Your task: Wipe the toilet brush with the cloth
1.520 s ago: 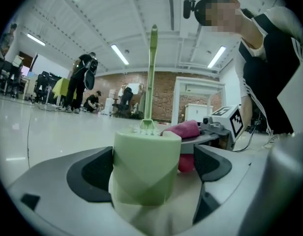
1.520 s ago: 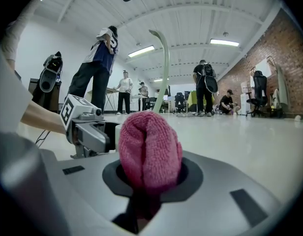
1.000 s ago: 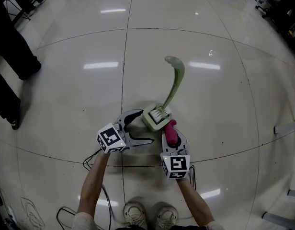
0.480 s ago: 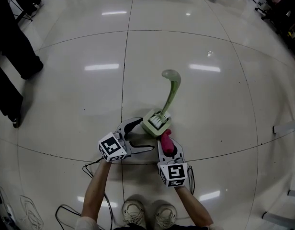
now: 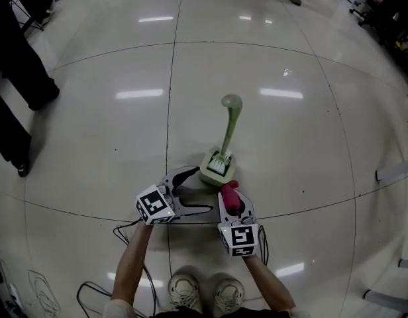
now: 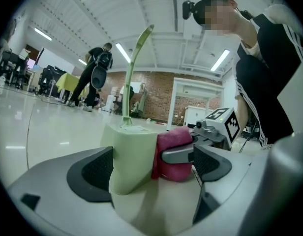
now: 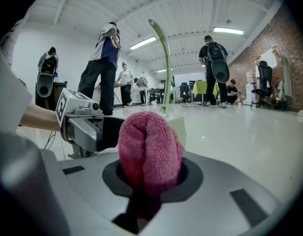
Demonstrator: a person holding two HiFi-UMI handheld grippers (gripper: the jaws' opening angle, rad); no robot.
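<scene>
Glossy pale tiled floor [image 5: 303, 138] reflects ceiling strip lights; brick wall [image 6: 156, 93] at the room's far end. Toilet brush [image 5: 228, 128] stands upright in its green holder [image 5: 216, 167]. Left gripper [image 5: 201, 181] jaws wide apart, the holder between them. Right gripper [image 5: 232, 189] clamps the pink cloth [image 5: 230, 199] against the holder.

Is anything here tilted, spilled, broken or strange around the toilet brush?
Nothing stands out. The toilet brush stands upright in its green holder, nothing spilled; the pink cloth sits bunched in the right gripper against the holder.
</scene>
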